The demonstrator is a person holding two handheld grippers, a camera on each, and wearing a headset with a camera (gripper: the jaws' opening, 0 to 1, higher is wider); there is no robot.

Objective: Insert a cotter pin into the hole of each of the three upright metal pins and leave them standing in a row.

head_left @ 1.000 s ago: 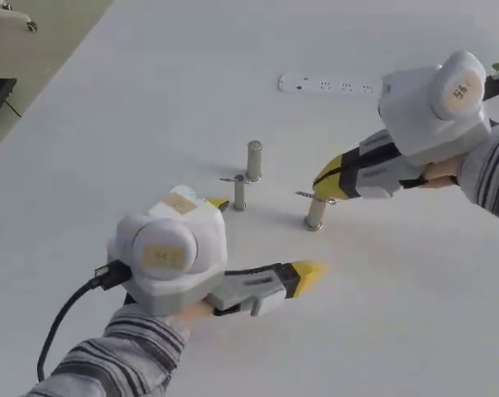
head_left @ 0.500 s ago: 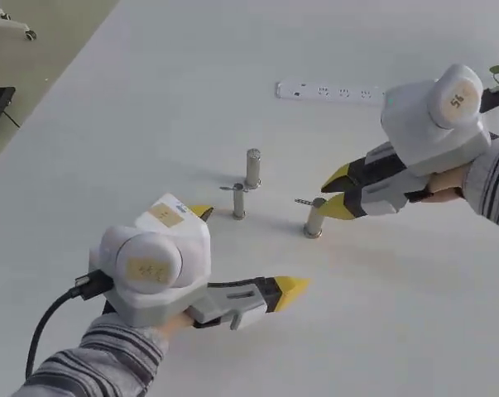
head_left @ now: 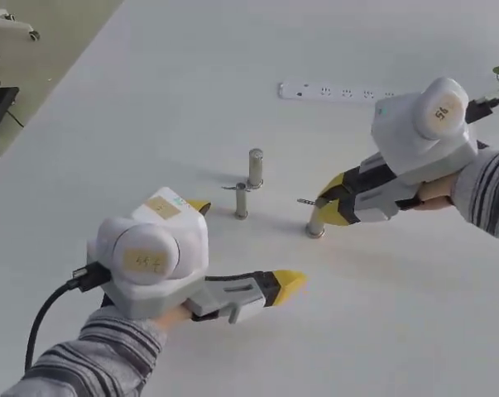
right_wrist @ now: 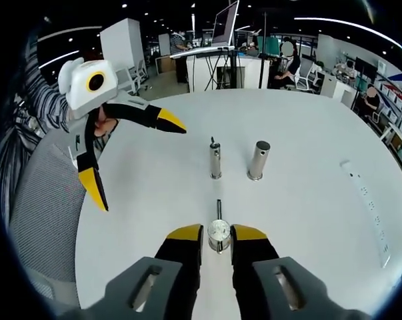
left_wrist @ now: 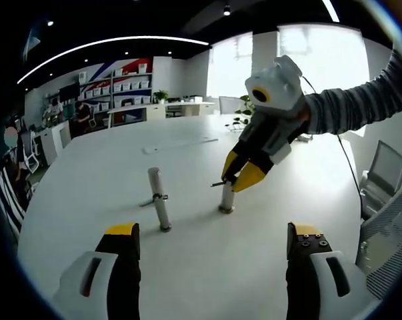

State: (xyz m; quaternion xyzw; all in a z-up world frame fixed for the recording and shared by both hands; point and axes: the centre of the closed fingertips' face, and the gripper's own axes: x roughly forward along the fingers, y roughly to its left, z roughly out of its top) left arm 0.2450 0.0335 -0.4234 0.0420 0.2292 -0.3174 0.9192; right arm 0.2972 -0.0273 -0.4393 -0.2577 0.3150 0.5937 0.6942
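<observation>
Three metal pins stand upright on the white table (head_left: 150,99). The far pin (head_left: 255,168) is bare. The middle pin (head_left: 242,201) has a cotter pin through its top. The near pin (head_left: 316,221) also carries a cotter pin (head_left: 304,201), and my right gripper (head_left: 333,203) is shut on this pin's top. In the right gripper view the jaws sit tight on both sides of the pin's top (right_wrist: 219,233), with the cotter pin (right_wrist: 219,208) pointing ahead. My left gripper (head_left: 244,244) hangs open in front of the middle pin, holding nothing.
A white power strip (head_left: 332,89) lies at the table's far side. The left gripper's black cable (head_left: 46,318) trails off to the near left. A floor area with chair legs lies beyond the table's left edge (head_left: 34,124).
My right gripper, open and raised behind the near pin half a second ago, has come down and closed around the pin's top. The left gripper has barely moved.
</observation>
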